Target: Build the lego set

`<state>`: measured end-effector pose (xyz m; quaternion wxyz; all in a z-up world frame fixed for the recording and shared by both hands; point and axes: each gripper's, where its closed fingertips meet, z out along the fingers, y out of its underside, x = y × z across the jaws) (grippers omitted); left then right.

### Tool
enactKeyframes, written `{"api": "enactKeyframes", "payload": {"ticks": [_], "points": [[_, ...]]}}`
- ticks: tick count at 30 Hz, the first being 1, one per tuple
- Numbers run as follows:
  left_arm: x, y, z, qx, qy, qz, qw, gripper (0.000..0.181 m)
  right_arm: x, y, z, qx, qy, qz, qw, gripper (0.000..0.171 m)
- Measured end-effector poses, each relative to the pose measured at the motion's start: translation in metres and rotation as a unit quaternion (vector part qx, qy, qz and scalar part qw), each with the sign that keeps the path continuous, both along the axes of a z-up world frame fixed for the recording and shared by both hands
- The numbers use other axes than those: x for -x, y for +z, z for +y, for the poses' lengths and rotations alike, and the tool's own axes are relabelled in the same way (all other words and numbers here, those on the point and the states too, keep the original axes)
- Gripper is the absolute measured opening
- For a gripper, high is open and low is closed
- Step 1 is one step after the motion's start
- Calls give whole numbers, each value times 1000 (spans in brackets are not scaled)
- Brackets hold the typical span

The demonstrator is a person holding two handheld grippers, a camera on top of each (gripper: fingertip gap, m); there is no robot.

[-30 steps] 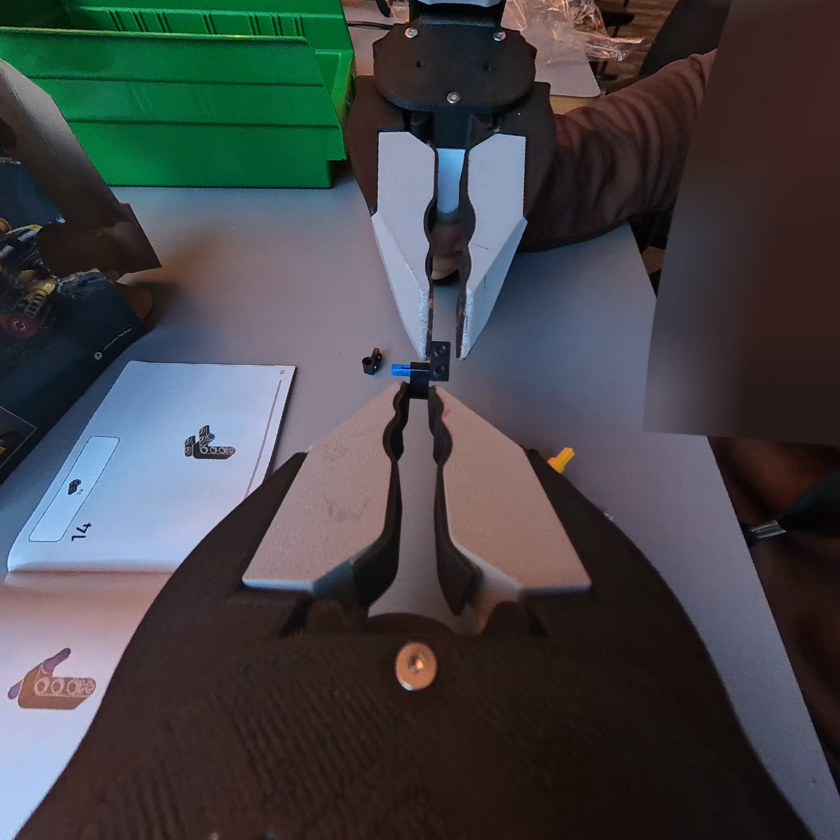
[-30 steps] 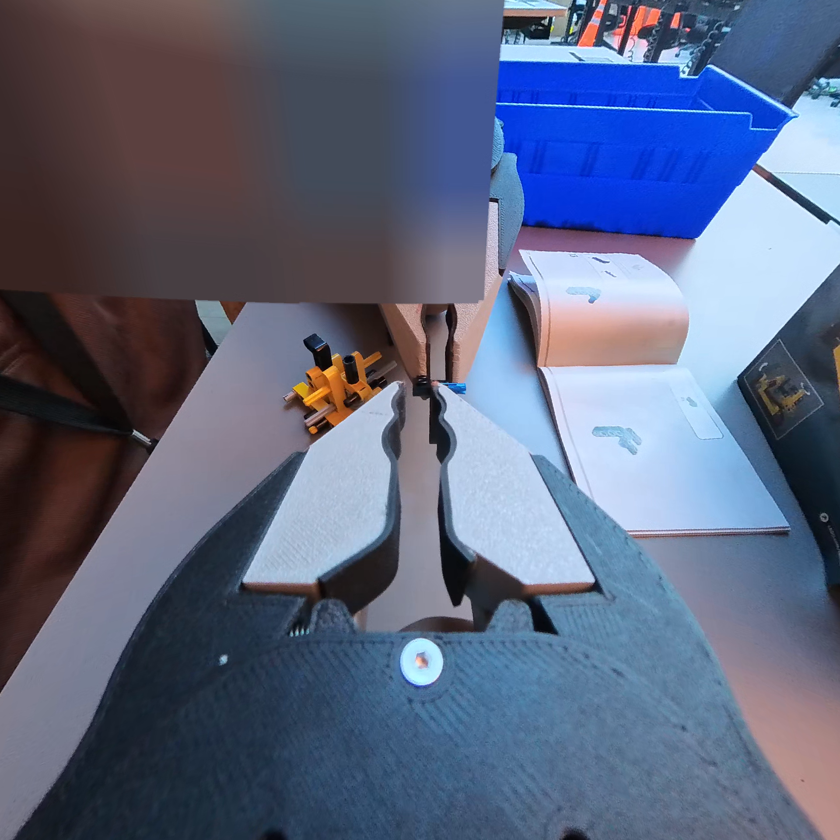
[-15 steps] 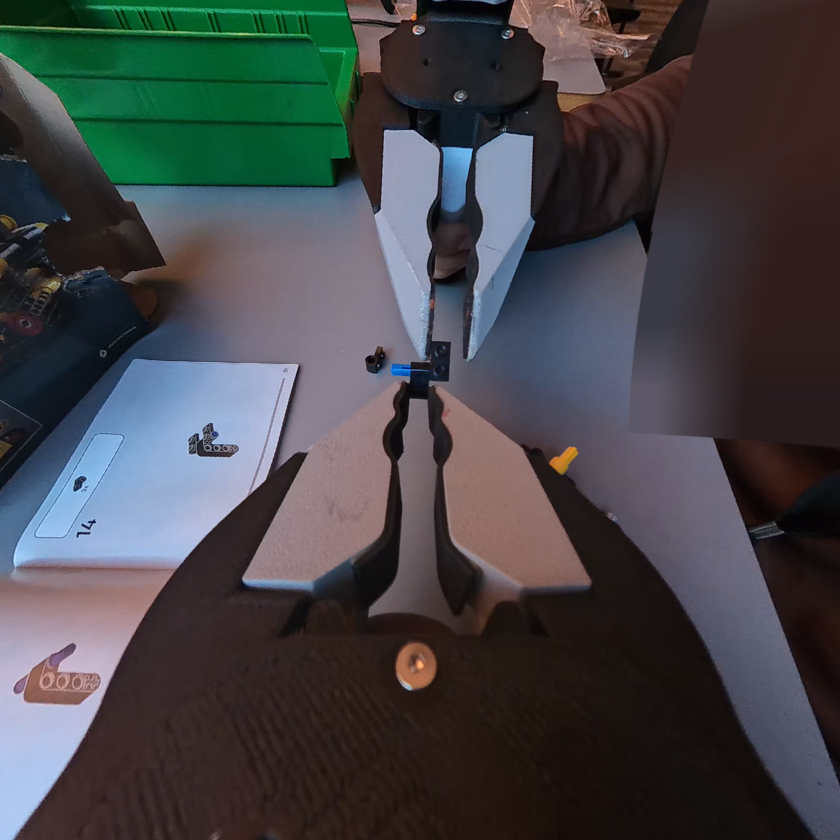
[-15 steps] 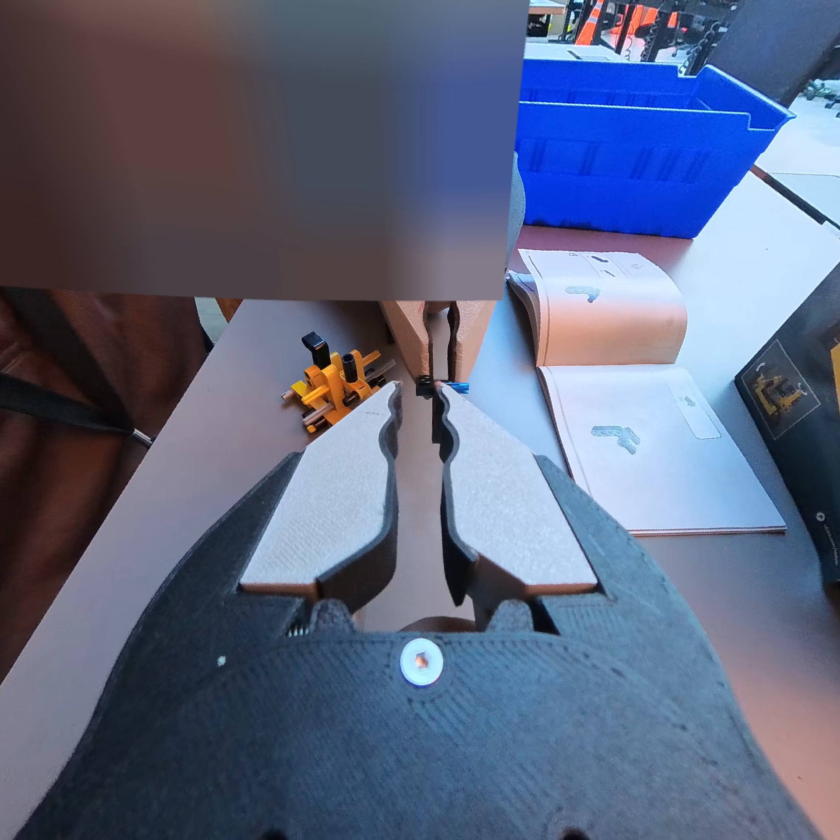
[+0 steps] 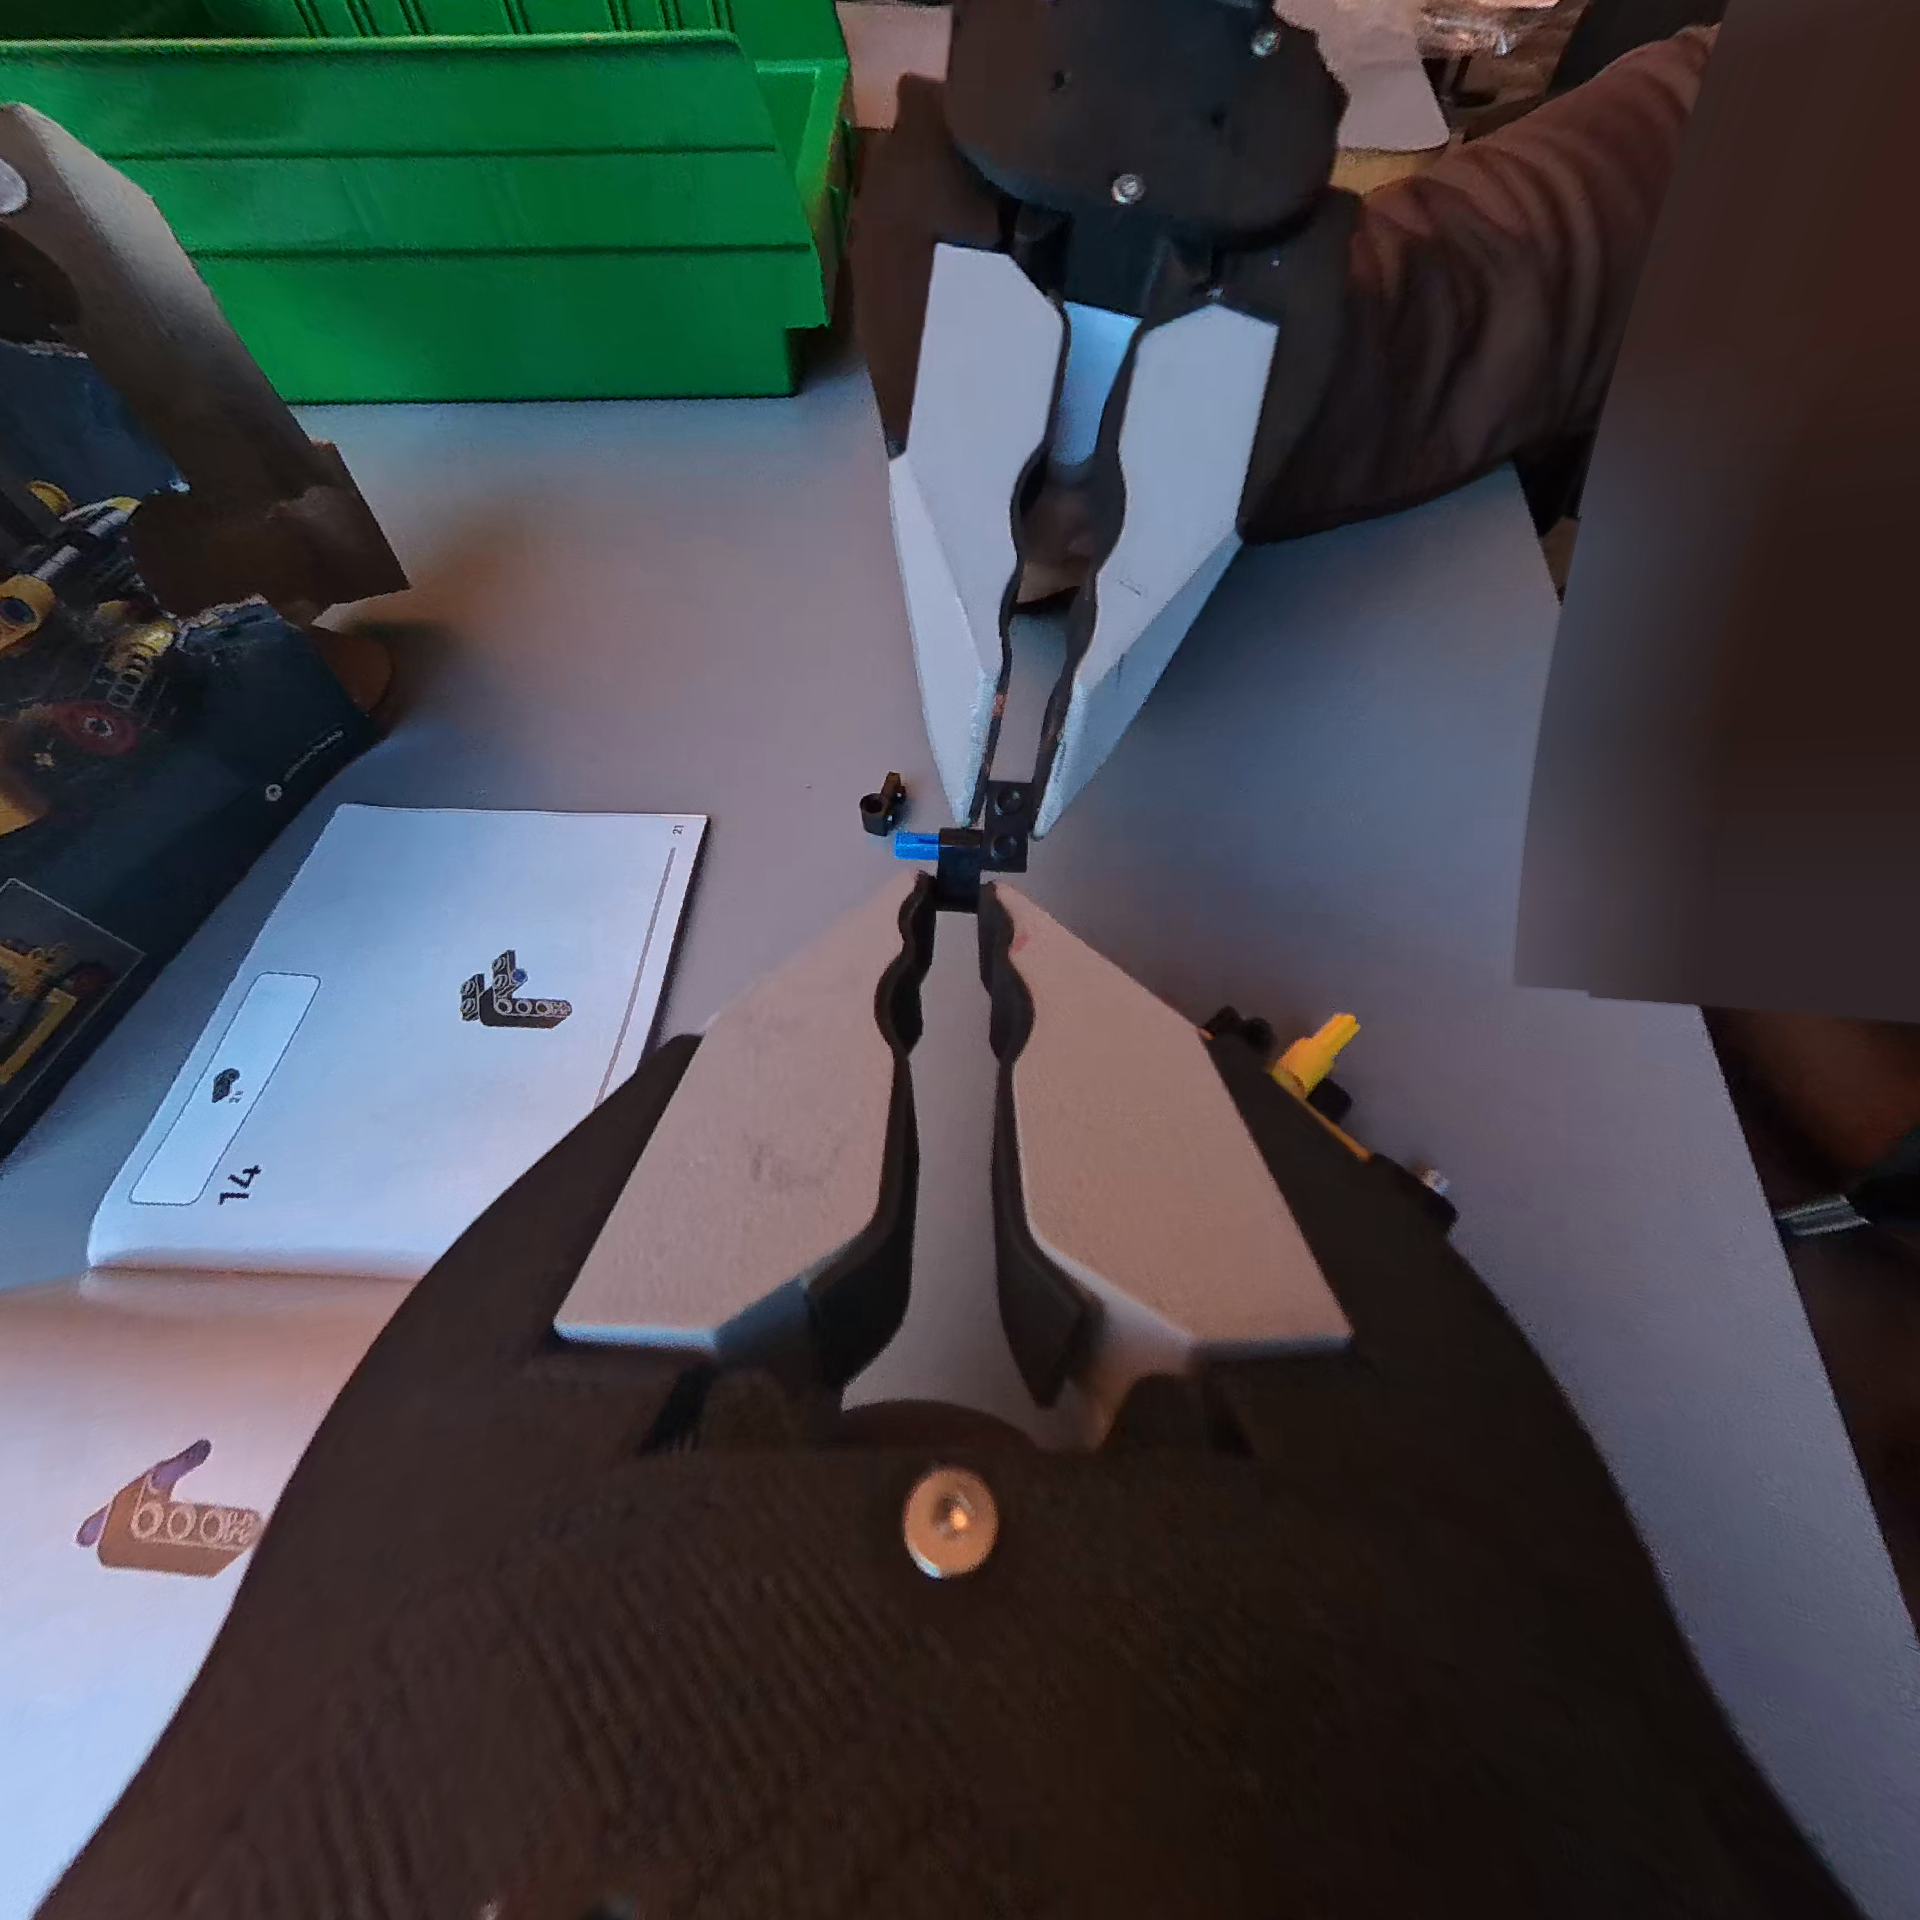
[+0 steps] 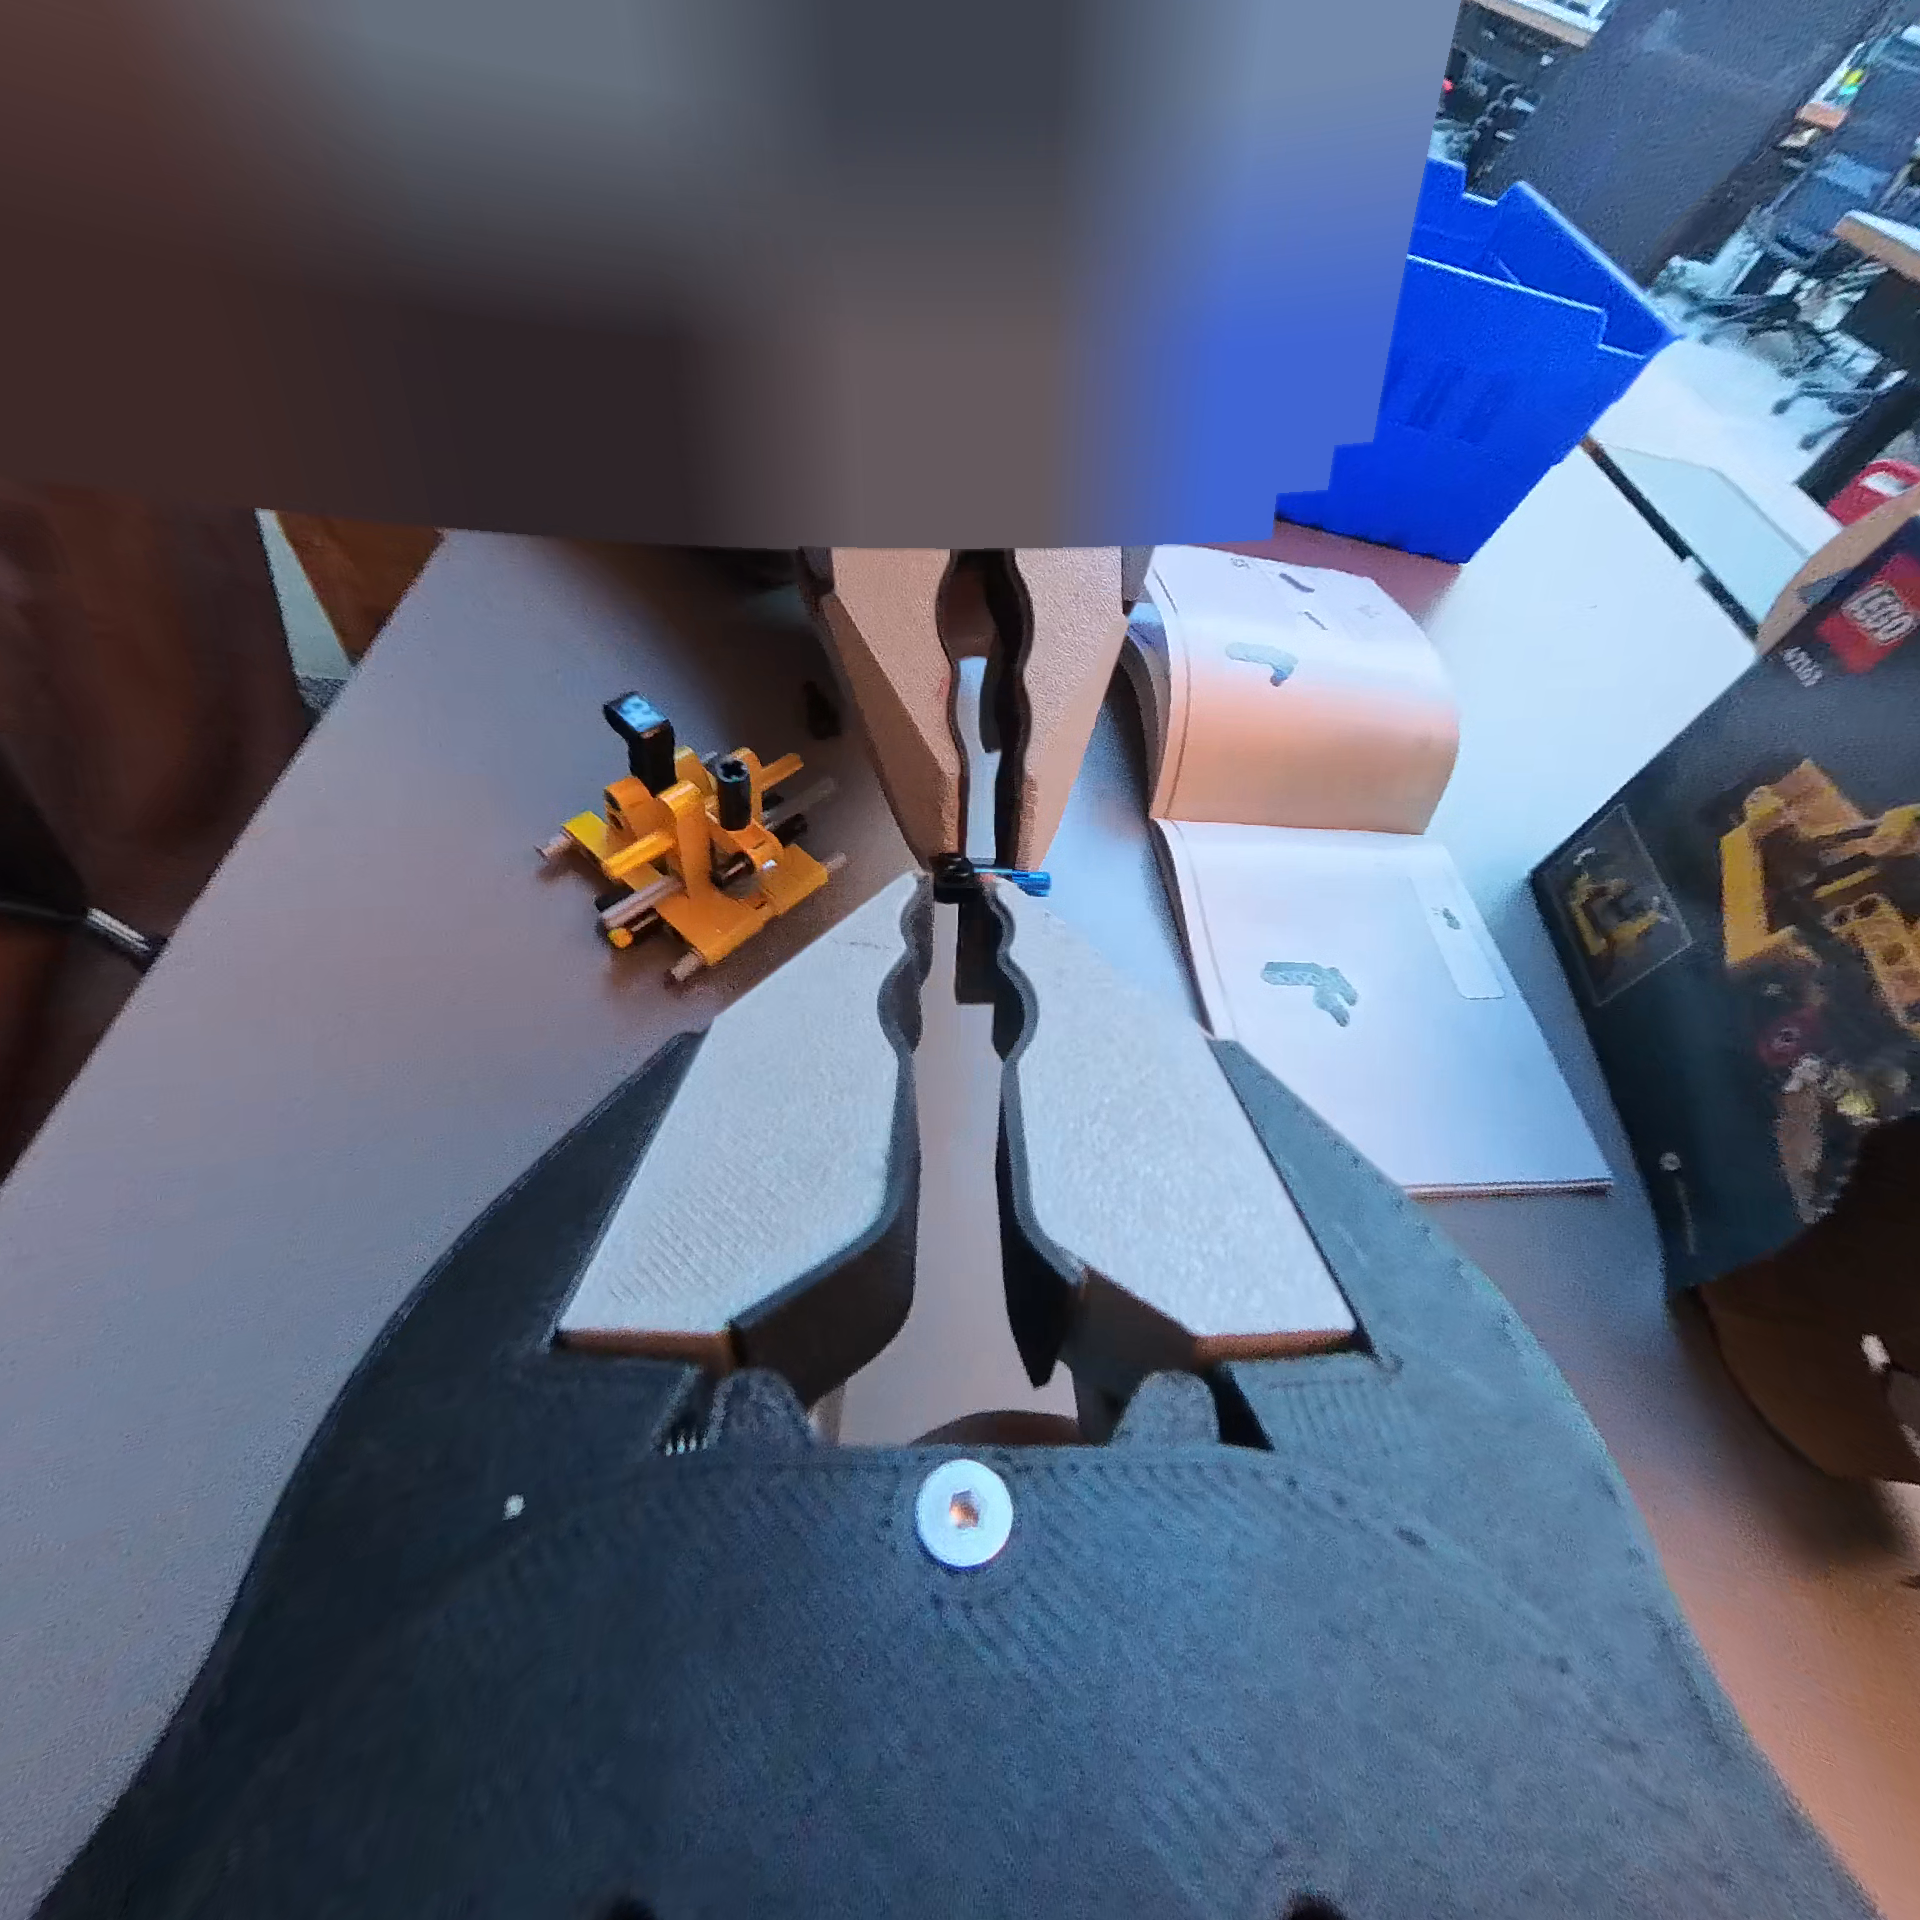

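Note:
Both grippers meet tip to tip above the grey table [image 5: 644,623]. My left gripper [image 5: 956,896] is shut on the near end of a small black lego piece [image 5: 961,868] that has a blue pin [image 5: 914,845] sticking out to the left. My right gripper [image 5: 1010,823] comes in from the far side and is shut on a black two-hole part [image 5: 1008,831] joined to that piece. In the right wrist view my right gripper [image 6: 961,909] grips the same black piece [image 6: 951,871], with the blue pin [image 6: 1031,884] to the right and the left gripper [image 6: 982,831] opposite.
A yellow and black partly built assembly [image 6: 696,852] stands left of the grippers. A loose small black part [image 5: 883,805] lies by the pin. An open instruction booklet [image 5: 416,1039], the set's box [image 6: 1766,987], a green bin [image 5: 468,208] and a blue bin [image 6: 1496,364] ring the work spot. Less than 4 cm separates the two grippers' tips.
The right gripper has tilted, its body swinging to the right, and its view now takes in more of the box. Both grippers have kept their hold on the joined black pieces.

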<state>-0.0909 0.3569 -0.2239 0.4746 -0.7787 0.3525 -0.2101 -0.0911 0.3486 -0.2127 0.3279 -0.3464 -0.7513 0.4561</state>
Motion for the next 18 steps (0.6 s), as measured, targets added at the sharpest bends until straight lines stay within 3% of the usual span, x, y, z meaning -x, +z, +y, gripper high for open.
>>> {"api": "enactKeyframes", "payload": {"ticks": [6, 14, 18], "points": [[1, -2, 1, -1, 6, 13, 1000, 5, 2, -3, 1, -63, -16, 19, 998, 6], [4, -6, 4, -35, 24, 82, 996, 5, -2, -14, 2, -79, 1, -12, 997, 4], [4, -22, 3, -41, 22, 149, 988, 4, -3, -32, 1, -202, 8, -13, 979, 4]]}}
